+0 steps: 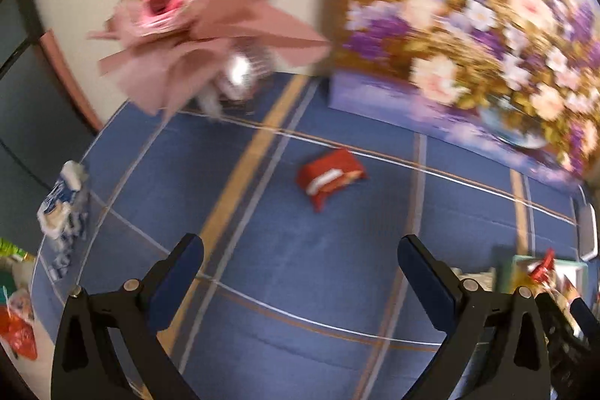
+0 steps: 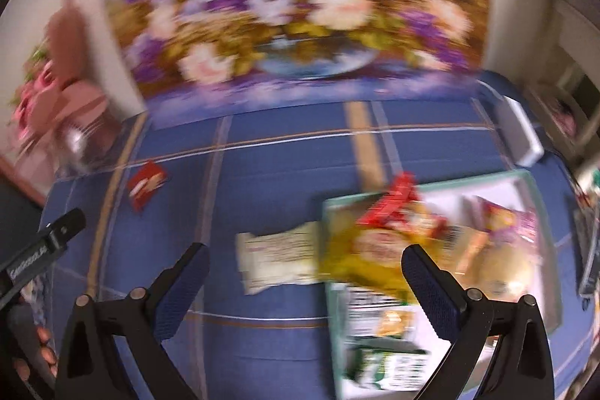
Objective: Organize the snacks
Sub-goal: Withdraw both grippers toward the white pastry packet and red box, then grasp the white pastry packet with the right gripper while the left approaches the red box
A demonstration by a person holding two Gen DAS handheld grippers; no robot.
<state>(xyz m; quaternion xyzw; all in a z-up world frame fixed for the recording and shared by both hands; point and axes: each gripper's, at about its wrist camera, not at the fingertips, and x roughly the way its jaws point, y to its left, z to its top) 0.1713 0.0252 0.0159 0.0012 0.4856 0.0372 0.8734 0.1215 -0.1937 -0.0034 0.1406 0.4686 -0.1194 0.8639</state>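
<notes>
Red and glossy, a small snack packet (image 1: 331, 177) lies alone on our blue-clothed desk (image 1: 300, 287), ahead of our left tongs (image 1: 300, 272). Both left and right tongs (image 2: 305, 282) gape wide, empty. A tray (image 2: 540, 197) holds blurred snacks; a pale packet (image 2: 277, 255) touches its edge.

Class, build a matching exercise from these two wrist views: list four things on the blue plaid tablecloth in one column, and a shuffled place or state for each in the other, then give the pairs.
Things
1. small red snack packet
2. pale cream snack packet
3. shallow mint-green tray
4. left gripper

Places or states
A. holds a pile of snack bags
B. open, holding nothing
C. lies alone on the cloth, far from the tray
D. lies on the cloth at the tray's left edge

Pairs: 1-C, 2-D, 3-A, 4-B
</notes>
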